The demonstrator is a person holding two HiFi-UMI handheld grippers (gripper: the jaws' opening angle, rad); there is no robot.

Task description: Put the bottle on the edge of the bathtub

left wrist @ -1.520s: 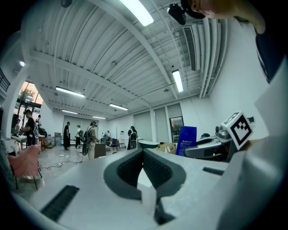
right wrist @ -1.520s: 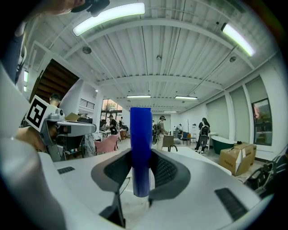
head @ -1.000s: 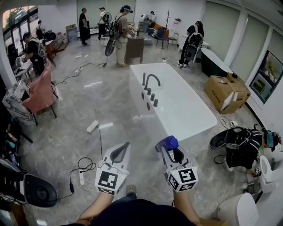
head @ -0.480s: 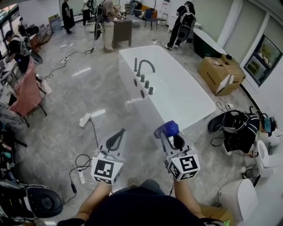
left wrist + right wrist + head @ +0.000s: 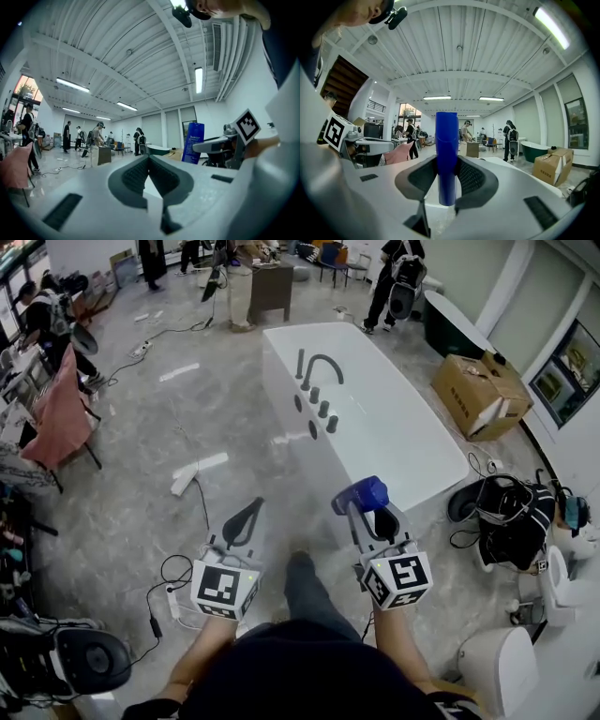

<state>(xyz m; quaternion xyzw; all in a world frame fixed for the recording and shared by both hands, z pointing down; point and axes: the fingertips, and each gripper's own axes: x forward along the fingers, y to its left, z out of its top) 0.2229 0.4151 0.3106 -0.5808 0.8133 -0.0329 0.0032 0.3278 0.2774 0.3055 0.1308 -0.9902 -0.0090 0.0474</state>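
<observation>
A tall blue bottle stands upright between the pads of my right gripper, which is shut on it. In the right gripper view the bottle fills the gap between the jaws of that gripper. The white bathtub, with a dark curved faucet on its left rim, lies just ahead, and the bottle hovers near its closest end. My left gripper is held beside the right one, over the floor. It is shut and empty, its tips touching. The bottle also shows in the left gripper view.
A cardboard box and a crouching person are right of the tub, a toilet at lower right. A power strip and cables lie on the floor at left. A pink-draped chair stands far left; several people stand at the back.
The view has moved closer to the bathtub, whose near end now sits just past the bottle. A leg has stepped forward between the grippers. Both grippers keep their pose and grip.
</observation>
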